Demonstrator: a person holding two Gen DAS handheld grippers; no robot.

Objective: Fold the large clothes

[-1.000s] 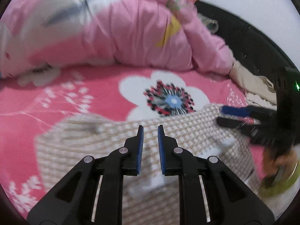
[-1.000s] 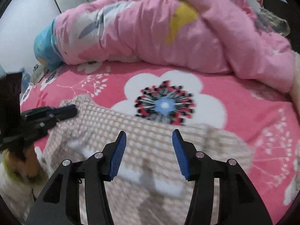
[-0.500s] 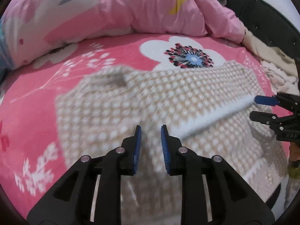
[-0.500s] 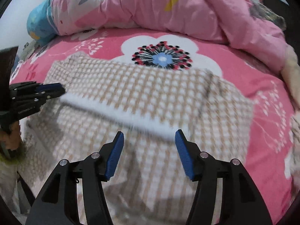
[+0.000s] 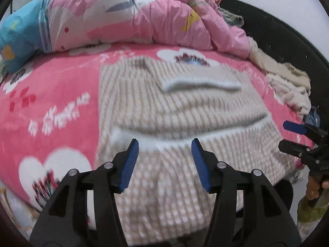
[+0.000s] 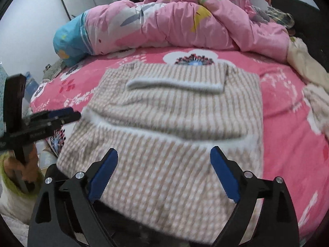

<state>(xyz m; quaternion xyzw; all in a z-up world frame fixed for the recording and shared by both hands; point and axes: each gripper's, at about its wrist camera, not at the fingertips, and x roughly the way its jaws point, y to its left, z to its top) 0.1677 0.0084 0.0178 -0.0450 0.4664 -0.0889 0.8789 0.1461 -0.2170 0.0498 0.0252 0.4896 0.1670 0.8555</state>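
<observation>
Garment (image 5: pixel 181 111), a large beige-and-white checked piece with white fleecy trim, lies folded on the pink floral bed (image 5: pixel 51 94) in the left wrist view, its near end draping over the bed's edge below the left gripper (image 5: pixel 164 160), whose blue pads stand apart and hold nothing. The risk here seems to be that the hanging end drags the stacked layers off the mattress, or that a pinch catches only the top layer and pulls the fold open. The right gripper (image 5: pixel 296 138) shows at the far right, clear of the cloth, and a heap of cream laundry (image 5: pixel 287 86) sits just beside the garment's right side, where it could get caught up in a sweep. In the right wrist view the garment (image 6: pixel 174 119) fills the middle of the bed (image 6: pixel 287 107) and the right gripper (image 6: pixel 164 175) hangs wide over its near end, empty. The left gripper (image 6: pixel 59 117) sits close to the cloth's left corner, its opening hard to judge from this side. A rumpled pink duvet (image 6: pixel 185 24) bounds the far side, limiting room to spread the garment; blur on the weave hides fine creases.
</observation>
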